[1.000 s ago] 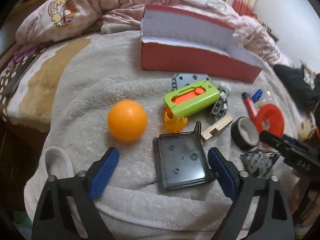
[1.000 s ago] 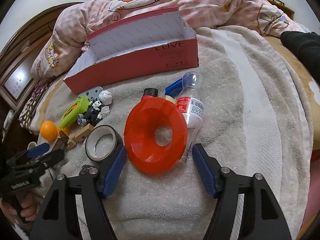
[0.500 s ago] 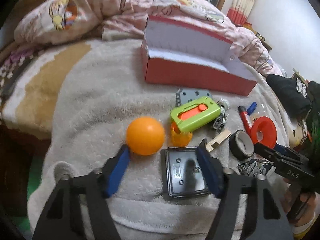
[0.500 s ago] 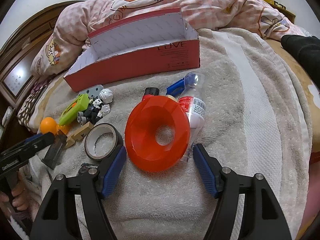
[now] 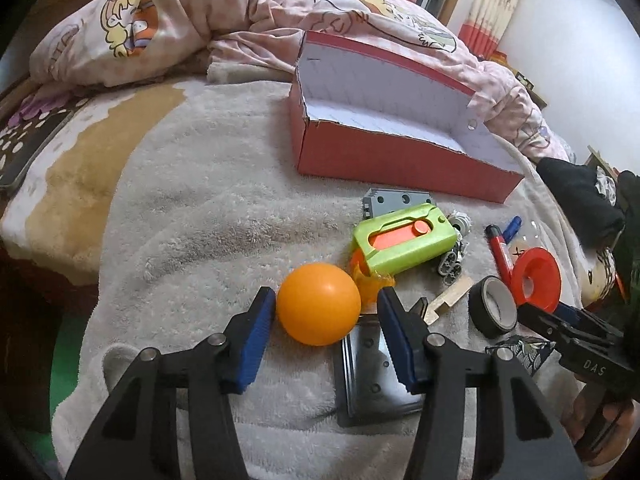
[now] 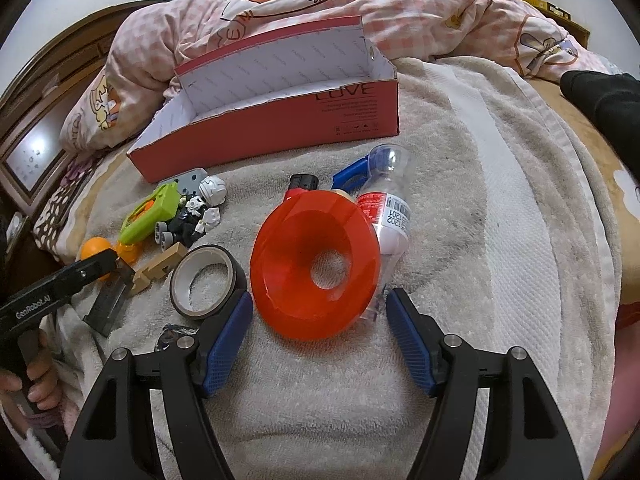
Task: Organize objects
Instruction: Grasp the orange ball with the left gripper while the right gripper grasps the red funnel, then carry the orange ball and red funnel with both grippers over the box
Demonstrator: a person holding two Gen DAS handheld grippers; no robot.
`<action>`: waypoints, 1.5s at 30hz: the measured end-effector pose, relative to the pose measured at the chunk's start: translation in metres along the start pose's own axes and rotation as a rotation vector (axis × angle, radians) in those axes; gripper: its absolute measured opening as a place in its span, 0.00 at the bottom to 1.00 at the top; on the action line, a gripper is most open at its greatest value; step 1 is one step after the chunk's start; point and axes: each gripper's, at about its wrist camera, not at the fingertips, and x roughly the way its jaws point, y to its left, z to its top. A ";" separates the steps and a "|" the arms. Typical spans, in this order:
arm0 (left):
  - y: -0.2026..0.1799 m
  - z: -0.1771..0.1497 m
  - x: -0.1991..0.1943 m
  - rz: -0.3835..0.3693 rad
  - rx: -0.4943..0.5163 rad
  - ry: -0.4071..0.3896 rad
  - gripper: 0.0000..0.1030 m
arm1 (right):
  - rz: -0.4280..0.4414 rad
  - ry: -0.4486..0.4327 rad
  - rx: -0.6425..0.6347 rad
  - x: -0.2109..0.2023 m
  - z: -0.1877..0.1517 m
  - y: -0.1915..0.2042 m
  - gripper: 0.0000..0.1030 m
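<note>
Bed's grey towel [image 6: 460, 216] has open room on its right half, clutter crowds the left. Red box [image 6: 280, 128] sits at the far edge, interior bare. Right gripper [image 6: 320, 320] jaws released, spread wide just short of red funnel [image 6: 316, 268], tape roll [image 6: 206, 280] beside. Left gripper [image 5: 326, 330] jaws apart w/ orange ball [image 5: 319, 304] between; can't tell if pads touch it.
</note>
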 end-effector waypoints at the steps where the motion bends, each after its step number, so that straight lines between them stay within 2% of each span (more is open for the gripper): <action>1: 0.000 0.000 -0.001 -0.004 0.001 -0.001 0.38 | 0.005 0.000 0.005 -0.001 0.000 -0.001 0.69; 5: -0.001 -0.001 -0.005 -0.006 0.017 -0.015 0.38 | 0.019 -0.011 0.022 -0.004 0.000 -0.002 0.67; 10: -0.008 -0.003 -0.011 -0.006 0.047 -0.030 0.38 | 0.026 -0.023 0.049 -0.005 0.000 -0.007 0.51; 12: -0.010 -0.004 -0.011 -0.006 0.051 -0.030 0.38 | 0.040 -0.028 0.074 -0.005 0.002 -0.012 0.41; 14: -0.011 -0.005 -0.012 -0.006 0.054 -0.030 0.38 | 0.049 -0.034 0.094 -0.006 0.004 -0.016 0.36; 20: -0.018 -0.007 -0.014 -0.007 0.076 -0.035 0.38 | 0.019 -0.033 0.058 -0.007 0.008 -0.010 0.37; 26: -0.022 -0.009 -0.015 -0.011 0.087 -0.034 0.38 | 0.001 -0.088 0.005 -0.018 0.015 0.001 0.48; 31: -0.022 -0.009 -0.016 -0.013 0.089 -0.034 0.38 | -0.038 -0.121 -0.028 -0.027 0.016 0.004 0.48; 37: -0.024 -0.009 -0.015 -0.015 0.097 -0.030 0.38 | -0.074 -0.116 -0.128 -0.014 0.035 0.012 0.48; 40: -0.024 -0.009 -0.015 -0.012 0.098 -0.032 0.38 | -0.050 -0.094 -0.151 -0.004 0.038 0.012 0.48; 41: -0.024 -0.009 -0.015 -0.012 0.099 -0.033 0.38 | -0.039 -0.086 -0.152 -0.001 0.038 0.013 0.44; 42: -0.024 -0.009 -0.015 -0.013 0.099 -0.033 0.38 | -0.028 -0.080 -0.151 0.000 0.036 0.012 0.30; 45: -0.025 -0.008 -0.015 -0.015 0.103 -0.032 0.38 | 0.011 -0.058 -0.133 0.002 0.031 0.011 0.14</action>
